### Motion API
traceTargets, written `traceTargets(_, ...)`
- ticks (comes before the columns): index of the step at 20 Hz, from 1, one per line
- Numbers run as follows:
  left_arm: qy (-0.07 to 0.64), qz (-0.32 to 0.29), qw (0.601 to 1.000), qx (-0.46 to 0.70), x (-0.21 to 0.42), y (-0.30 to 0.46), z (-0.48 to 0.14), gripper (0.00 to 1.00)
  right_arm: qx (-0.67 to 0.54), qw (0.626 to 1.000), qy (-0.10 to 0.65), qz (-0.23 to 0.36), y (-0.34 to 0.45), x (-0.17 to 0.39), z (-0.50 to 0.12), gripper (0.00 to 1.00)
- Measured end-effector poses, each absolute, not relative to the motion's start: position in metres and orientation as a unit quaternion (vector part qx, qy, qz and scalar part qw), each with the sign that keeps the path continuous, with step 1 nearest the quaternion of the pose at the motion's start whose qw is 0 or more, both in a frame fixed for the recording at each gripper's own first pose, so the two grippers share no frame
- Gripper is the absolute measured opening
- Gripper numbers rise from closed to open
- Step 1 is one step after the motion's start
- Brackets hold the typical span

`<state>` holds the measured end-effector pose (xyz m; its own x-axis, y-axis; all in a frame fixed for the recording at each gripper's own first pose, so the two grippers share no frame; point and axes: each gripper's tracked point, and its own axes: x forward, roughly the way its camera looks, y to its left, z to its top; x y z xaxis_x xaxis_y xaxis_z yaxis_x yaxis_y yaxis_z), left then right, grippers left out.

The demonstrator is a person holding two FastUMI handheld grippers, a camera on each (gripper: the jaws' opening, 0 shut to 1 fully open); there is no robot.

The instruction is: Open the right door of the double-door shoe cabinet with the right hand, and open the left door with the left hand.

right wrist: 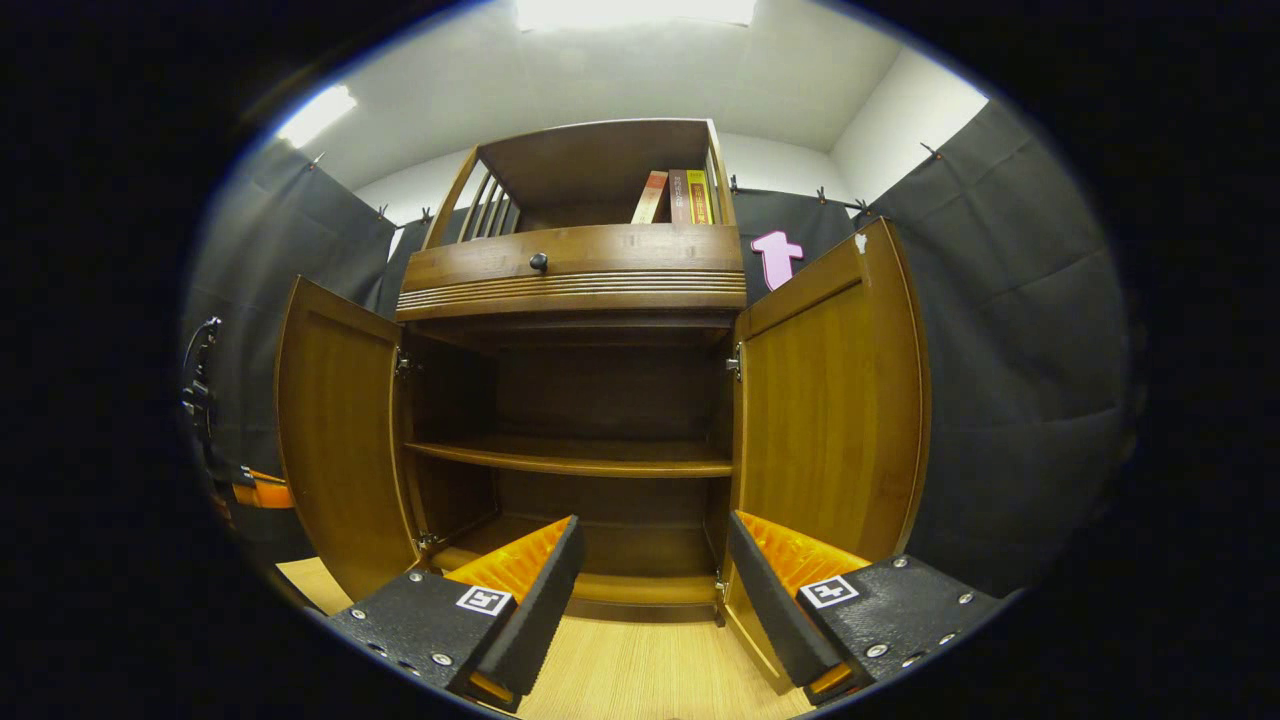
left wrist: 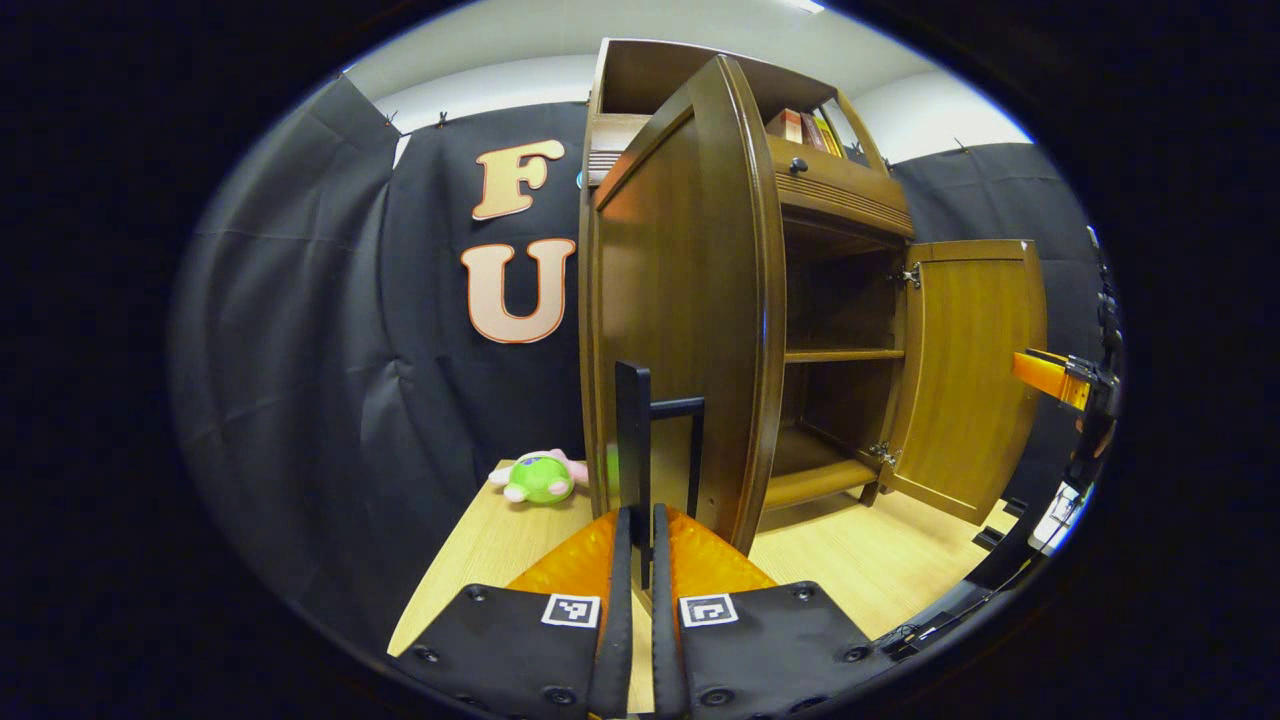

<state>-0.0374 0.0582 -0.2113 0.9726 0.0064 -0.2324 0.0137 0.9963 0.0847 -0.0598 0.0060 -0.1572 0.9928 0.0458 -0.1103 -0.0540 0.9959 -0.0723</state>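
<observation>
Plush toy (left wrist: 540, 478): on table (left wrist: 480, 560), L of cabinet, clear of work.
L gripper (left wrist: 642, 545): jaws clamped on black handle (left wrist: 636, 440) of L door (left wrist: 690, 300); door swung out edge-on. Advise: follow hinge arc, no twisting.
Shoe cabinet (right wrist: 575, 275): interior exposed.
R door (right wrist: 835, 400): wide open.
R gripper (right wrist: 655, 565): jaws spread, empty, just beside R door.

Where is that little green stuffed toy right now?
In the left gripper view, the green stuffed toy lies on the wooden floor to the left of the shoe cabinet, beside its open left door.
</observation>
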Motion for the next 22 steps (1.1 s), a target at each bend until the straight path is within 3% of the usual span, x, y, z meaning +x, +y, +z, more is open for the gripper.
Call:
traceTargets(3,0.116,0.011,0.992,0.042,-0.038,0.06,-0.21,0.15,-0.038,0.997,0.056,0.031,0.013,-0.059,-0.159,1.0)
traceTargets(4,0.115,0.016,0.992,0.041,-0.037,0.061,-0.21,0.15,-0.038,0.997,0.056,0.031,0.015,-0.061,-0.163,0.89)
traceTargets(15,0.112,0.061,0.991,0.034,-0.041,0.069,-0.208,0.15,-0.032,0.997,0.059,0.043,0.025,-0.06,-0.166,0.89)
traceTargets(22,0.109,0.077,0.991,0.008,-0.058,0.077,-0.202,0.03,-0.029,0.997,0.058,0.042,0.024,-0.06,-0.167,0.89)
